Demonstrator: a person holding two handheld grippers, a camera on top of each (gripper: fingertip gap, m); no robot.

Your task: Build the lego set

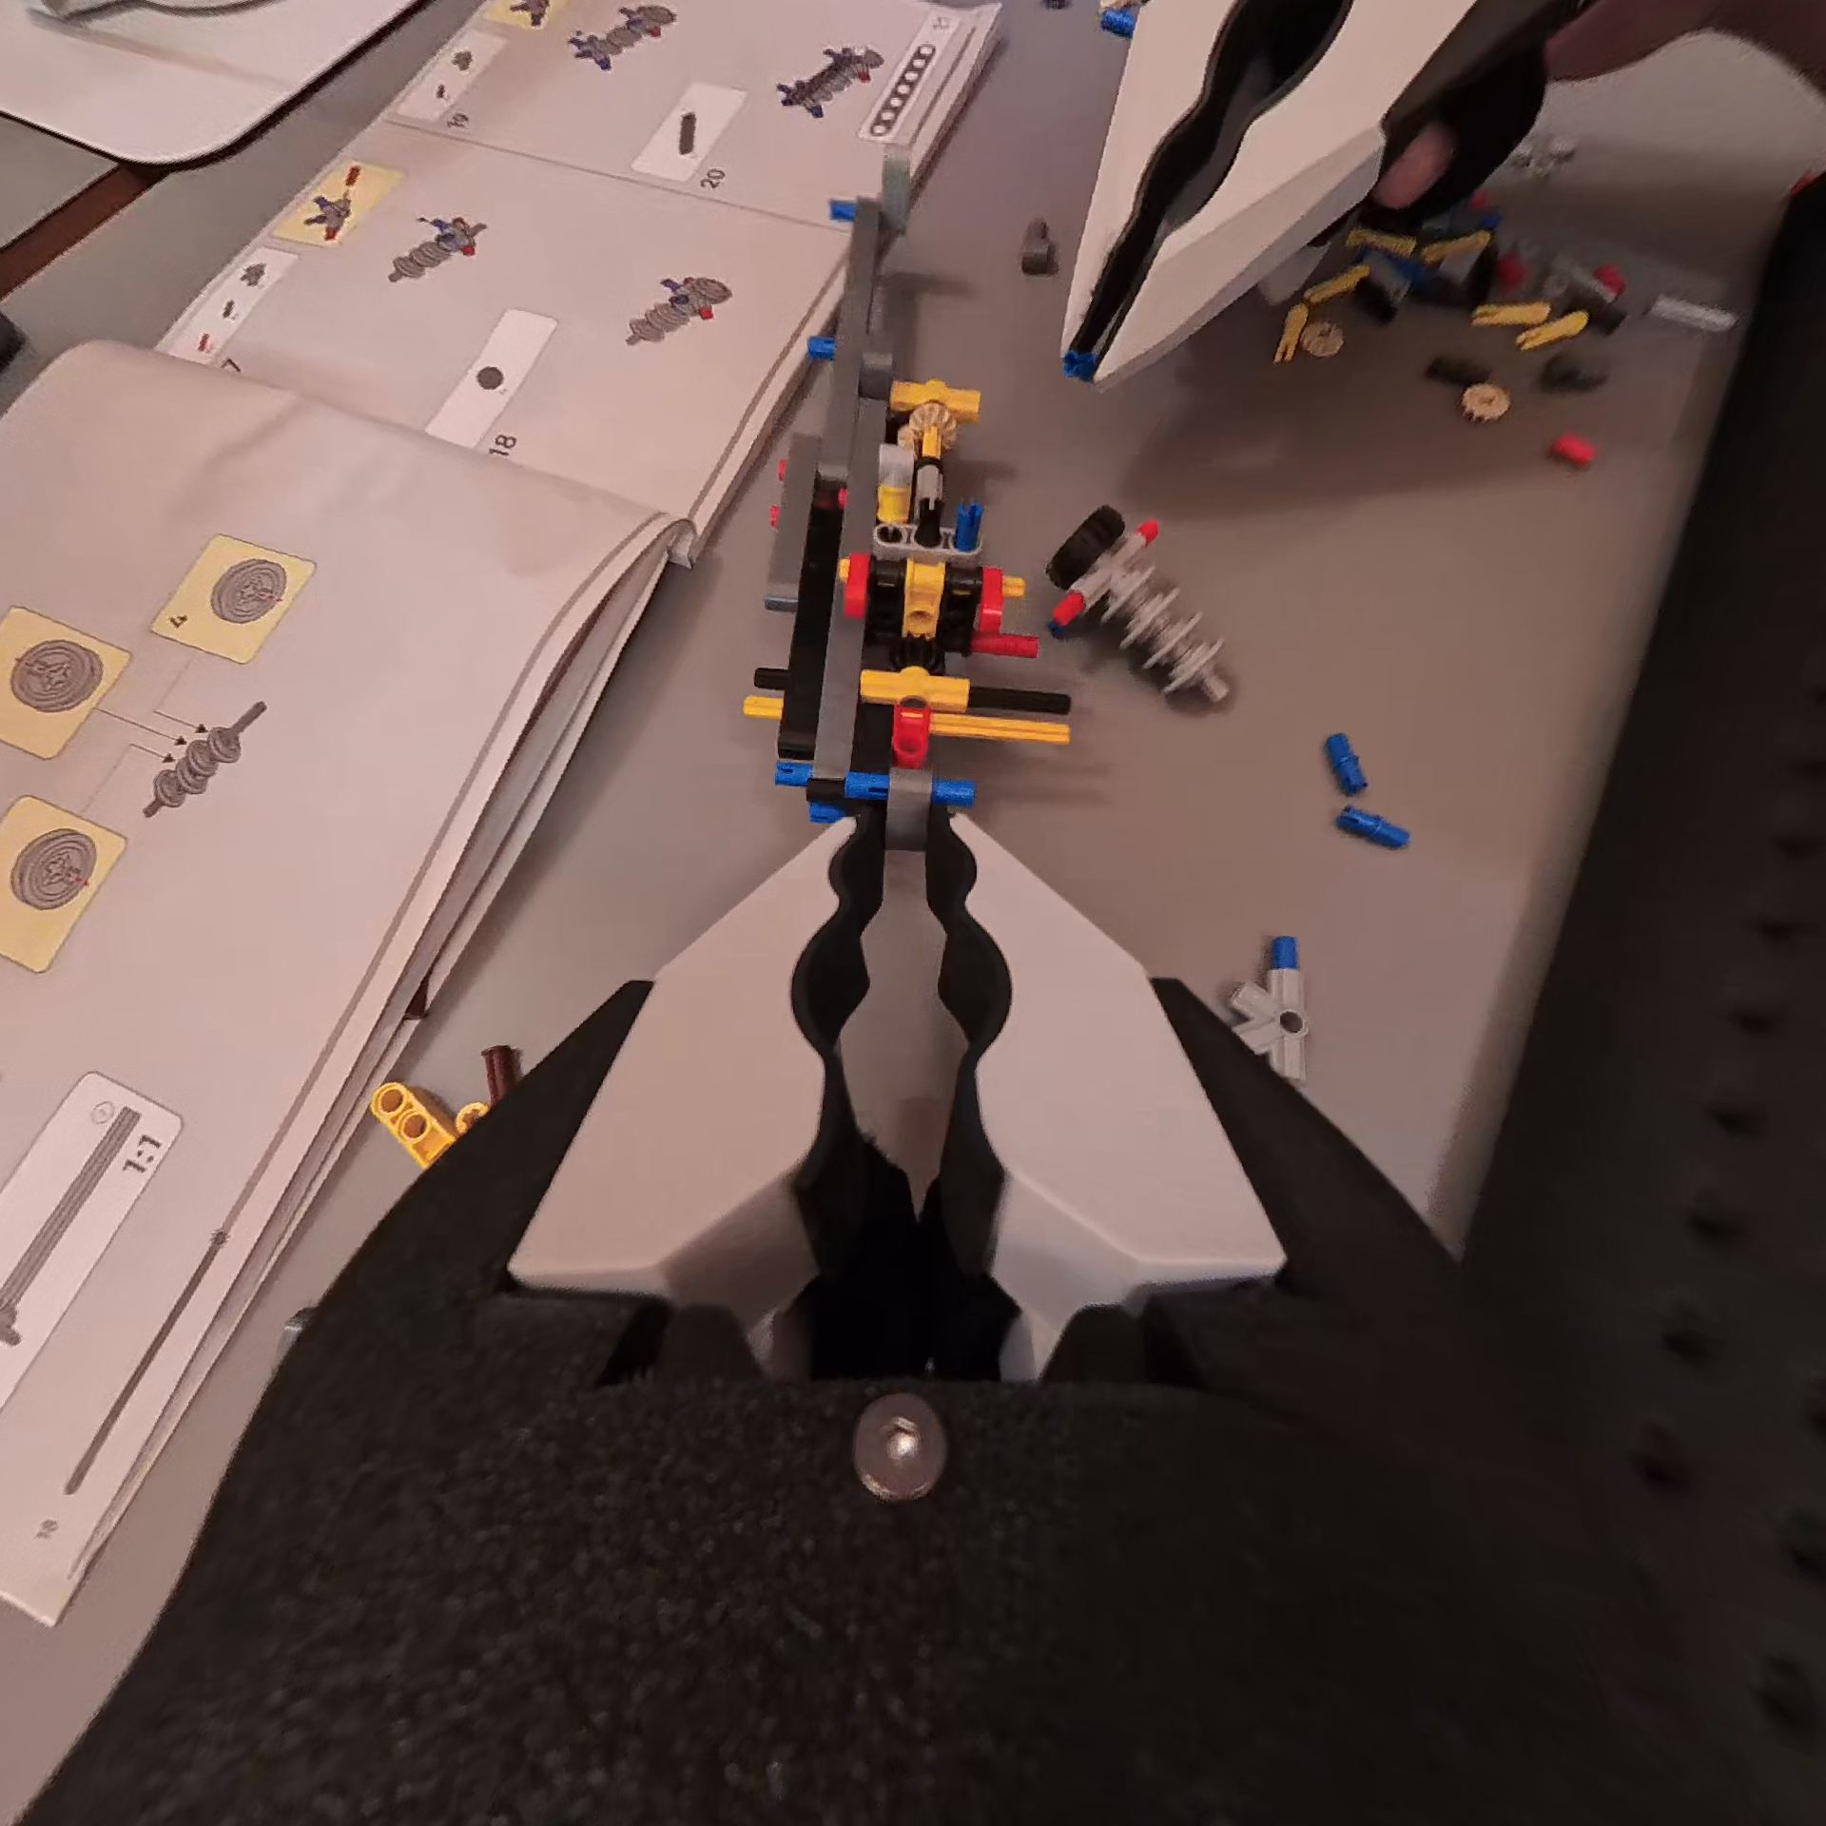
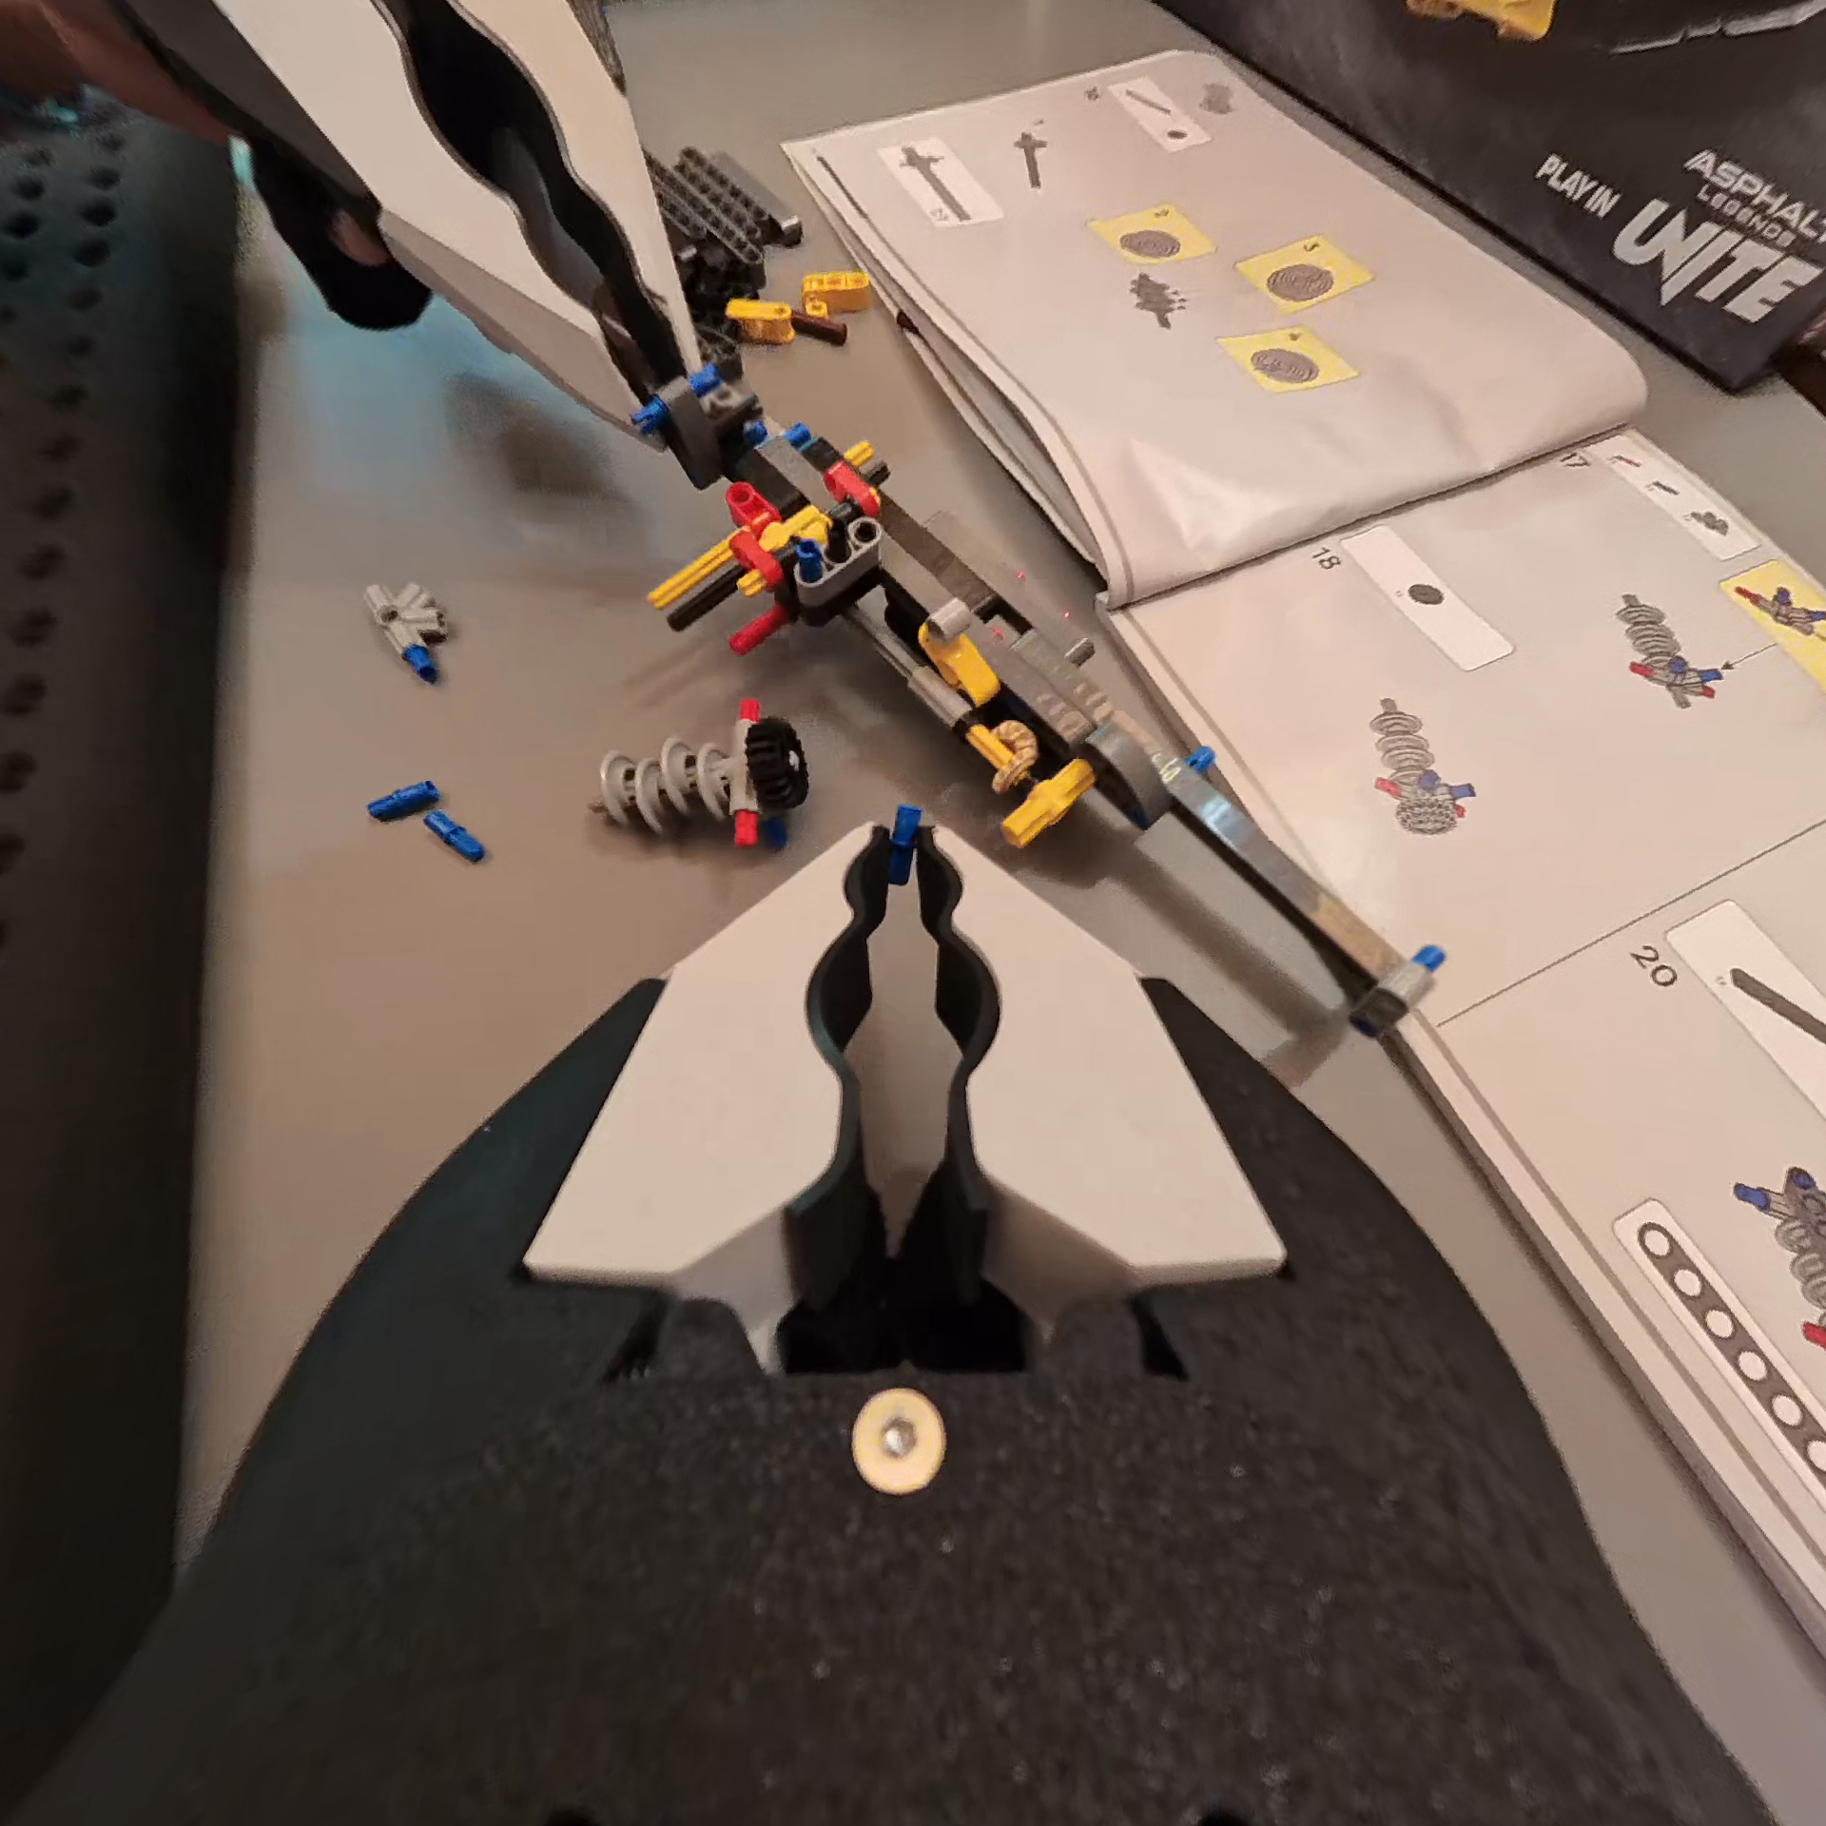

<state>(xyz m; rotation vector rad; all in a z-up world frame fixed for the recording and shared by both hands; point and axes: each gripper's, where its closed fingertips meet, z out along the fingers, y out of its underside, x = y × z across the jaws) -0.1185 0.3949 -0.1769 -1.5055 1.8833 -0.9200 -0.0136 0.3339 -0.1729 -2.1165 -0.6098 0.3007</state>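
A long lego frame (image 1: 850, 593) of grey and black beams with yellow, red and blue pins lies on the grey table beside the open instruction booklet. My left gripper (image 1: 907, 825) is shut on the grey end piece of the frame (image 1: 909, 812). The frame also shows in the right wrist view (image 2: 949, 652), with the left gripper (image 2: 682, 395) on its far end. My right gripper (image 2: 901, 840) is shut on a small blue pin (image 2: 901, 838) and holds it above the table near the frame's yellow connector. It shows in the left wrist view (image 1: 1082, 361) too.
A grey spring and black gear sub-assembly (image 1: 1136, 603) lies right of the frame. Two blue pins (image 1: 1359, 790) and a grey hub connector (image 1: 1275, 1018) lie nearby. A pile of loose parts (image 1: 1462, 287) sits far right. The booklet (image 1: 346, 593) covers the left. A dark box (image 2: 1630, 148) stands behind. Tip to tip, the grippers are about 12 cm apart.
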